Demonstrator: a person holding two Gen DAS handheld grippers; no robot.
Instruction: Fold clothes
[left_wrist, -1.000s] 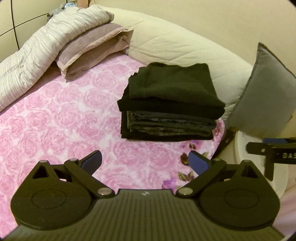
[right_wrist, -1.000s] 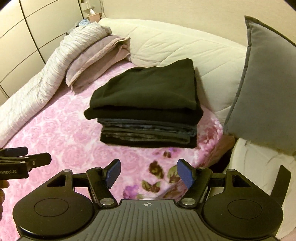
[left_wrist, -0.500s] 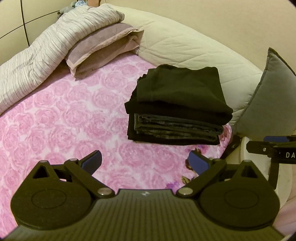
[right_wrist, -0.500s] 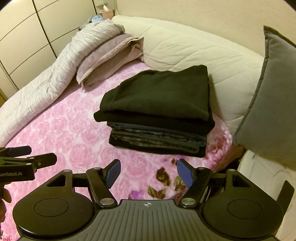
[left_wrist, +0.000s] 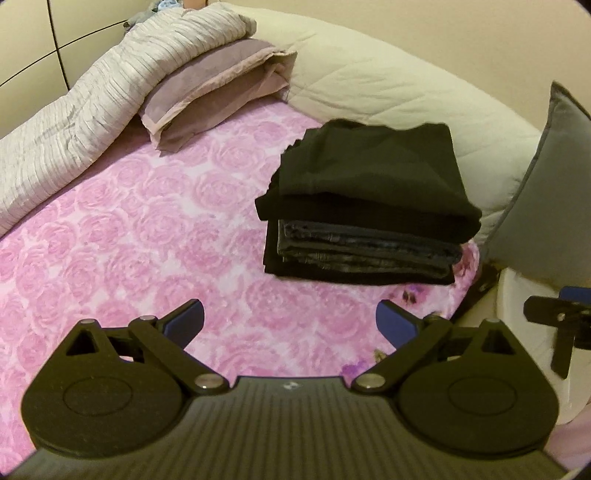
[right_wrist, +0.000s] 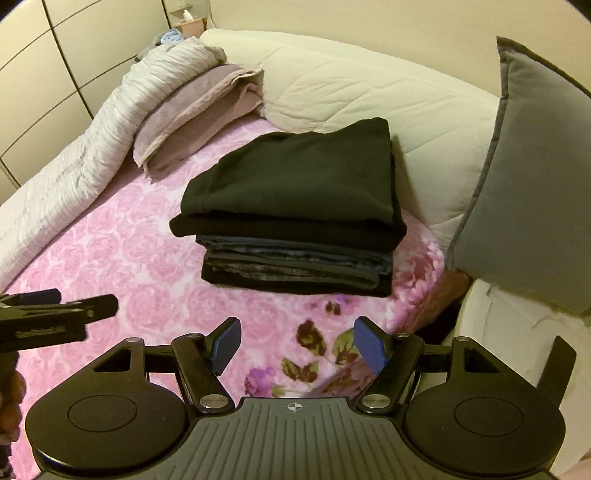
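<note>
On the pink rose-print bedspread (left_wrist: 129, 236), the stack of folded dark clothes (right_wrist: 291, 214) is now framed slightly further off than a second ago, both cameras having been drawn back; nothing is carried. The left gripper (left_wrist: 290, 321) and right gripper (right_wrist: 293, 345) are held spread, empty. The stack lies squared, edges aligned, near the grey cushion (right_wrist: 535, 184), as folding would leave it.

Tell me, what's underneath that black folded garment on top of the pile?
Under the black top garment lie more folded dark clothes, some greyish, resting on the pink rose bedspread. How many pieces there are, and what they are, stays hidden by the folds.
</note>
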